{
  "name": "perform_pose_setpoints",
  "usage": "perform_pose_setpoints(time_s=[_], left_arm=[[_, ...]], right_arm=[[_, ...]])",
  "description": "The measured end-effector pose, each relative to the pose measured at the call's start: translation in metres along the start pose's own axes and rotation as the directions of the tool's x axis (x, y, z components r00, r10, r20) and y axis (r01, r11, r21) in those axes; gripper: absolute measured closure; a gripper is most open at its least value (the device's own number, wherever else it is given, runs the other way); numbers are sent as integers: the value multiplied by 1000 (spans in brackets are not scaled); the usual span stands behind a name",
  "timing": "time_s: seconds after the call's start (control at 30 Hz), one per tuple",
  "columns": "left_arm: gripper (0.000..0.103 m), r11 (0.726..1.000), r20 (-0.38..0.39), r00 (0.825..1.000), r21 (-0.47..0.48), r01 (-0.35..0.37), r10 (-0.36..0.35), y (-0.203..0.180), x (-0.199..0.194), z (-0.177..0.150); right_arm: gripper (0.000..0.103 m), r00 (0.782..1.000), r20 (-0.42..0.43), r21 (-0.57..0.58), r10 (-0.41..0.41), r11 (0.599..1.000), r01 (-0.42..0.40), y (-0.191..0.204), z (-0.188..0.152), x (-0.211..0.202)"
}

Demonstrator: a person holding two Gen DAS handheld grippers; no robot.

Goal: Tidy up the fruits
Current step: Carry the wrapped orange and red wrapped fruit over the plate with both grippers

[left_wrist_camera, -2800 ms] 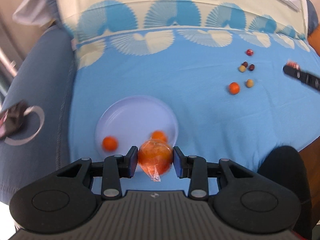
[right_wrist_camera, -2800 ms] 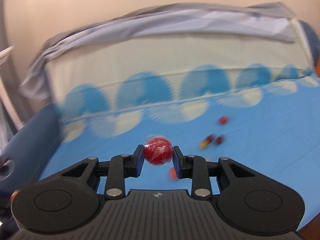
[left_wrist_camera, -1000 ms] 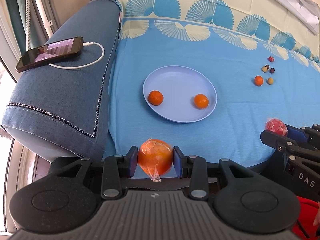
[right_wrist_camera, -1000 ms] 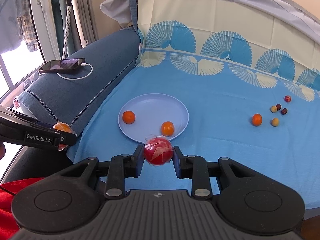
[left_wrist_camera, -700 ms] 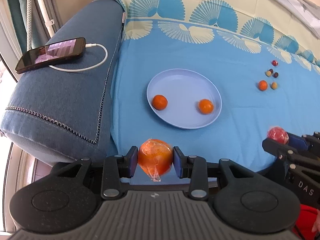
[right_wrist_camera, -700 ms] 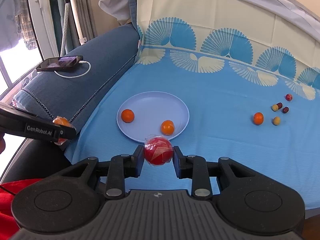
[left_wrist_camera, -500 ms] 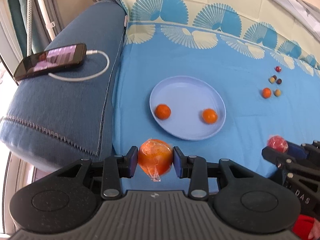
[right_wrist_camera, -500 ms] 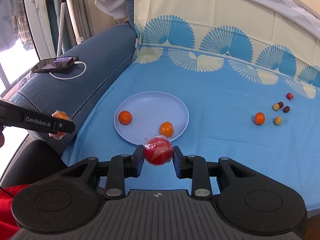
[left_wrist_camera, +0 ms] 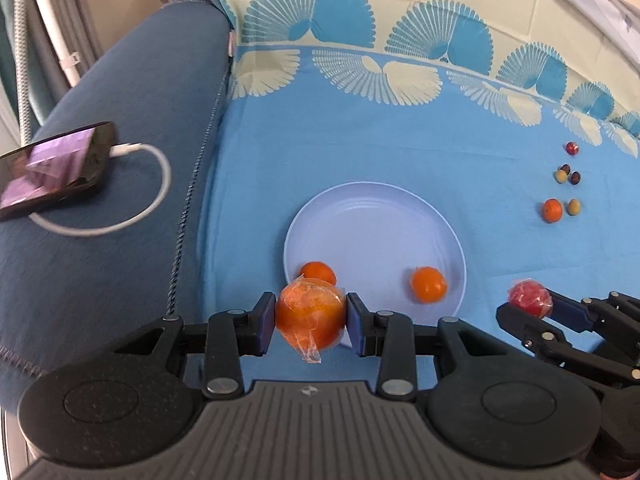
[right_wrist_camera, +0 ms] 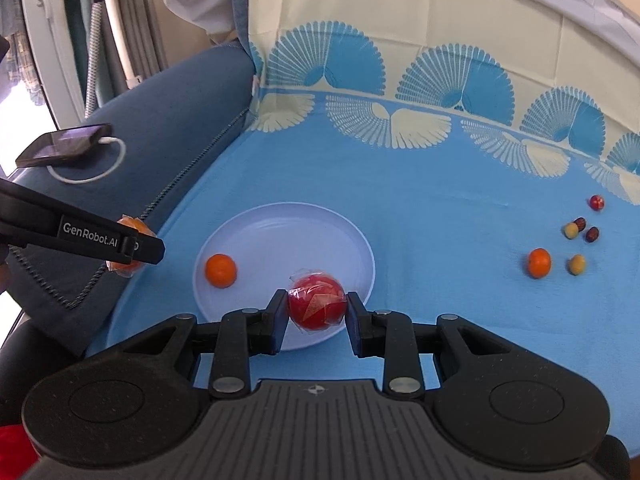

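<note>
Left hand-held gripper (left_wrist_camera: 311,318): your jaws are closed part way on a wrapped orange (left_wrist_camera: 310,316), both pads pressing its sides; a twist of clear wrap hangs below it.
Right hand-held gripper (right_wrist_camera: 317,306): your jaws are closed part way on a wrapped red fruit (right_wrist_camera: 317,305), held between the pads.
Plate (left_wrist_camera: 372,216): a pale blue plate lies on the blue sheet (left_wrist_camera: 400,144), just beyond both of your grippers.
Fruit on plate: two small oranges, one at the near left (left_wrist_camera: 318,273) and one at the near right (left_wrist_camera: 428,284); in the right wrist view the right one is hidden behind the red fruit.
Loose fruit: well to the right of the plate, a small orange (left_wrist_camera: 552,210) lies beside a yellowish berry (left_wrist_camera: 573,207), with a few dark and yellow berries (left_wrist_camera: 568,173) just beyond them and a red one (left_wrist_camera: 572,148) farthest off.
Sofa arm (left_wrist_camera: 120,128): left of the sheet, dark blue, carrying a phone (left_wrist_camera: 52,168) with a white cable (left_wrist_camera: 132,200) plugged in.
Backrest cover (left_wrist_camera: 400,0): cream with blue fan shapes, at the far side.
</note>
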State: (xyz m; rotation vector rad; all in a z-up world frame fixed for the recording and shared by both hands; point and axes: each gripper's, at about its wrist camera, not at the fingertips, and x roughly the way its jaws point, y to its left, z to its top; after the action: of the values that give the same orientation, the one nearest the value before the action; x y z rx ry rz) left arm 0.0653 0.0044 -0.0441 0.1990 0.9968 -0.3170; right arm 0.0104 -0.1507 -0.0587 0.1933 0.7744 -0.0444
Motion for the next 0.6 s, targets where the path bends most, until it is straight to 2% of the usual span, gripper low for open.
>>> perform_pose_setpoints(time_s=[0.33,0.6], left_arm=[[62,1000,-70,997,26,-8,10,-7,68,28],[62,998,-116,993,54,-18,24,-10,111,37]], right_arm=[[71,998,-54,5,24,1000,-24,-2,17,64],[71,994,-104,6,27,1000,-26,-9,20,104]])
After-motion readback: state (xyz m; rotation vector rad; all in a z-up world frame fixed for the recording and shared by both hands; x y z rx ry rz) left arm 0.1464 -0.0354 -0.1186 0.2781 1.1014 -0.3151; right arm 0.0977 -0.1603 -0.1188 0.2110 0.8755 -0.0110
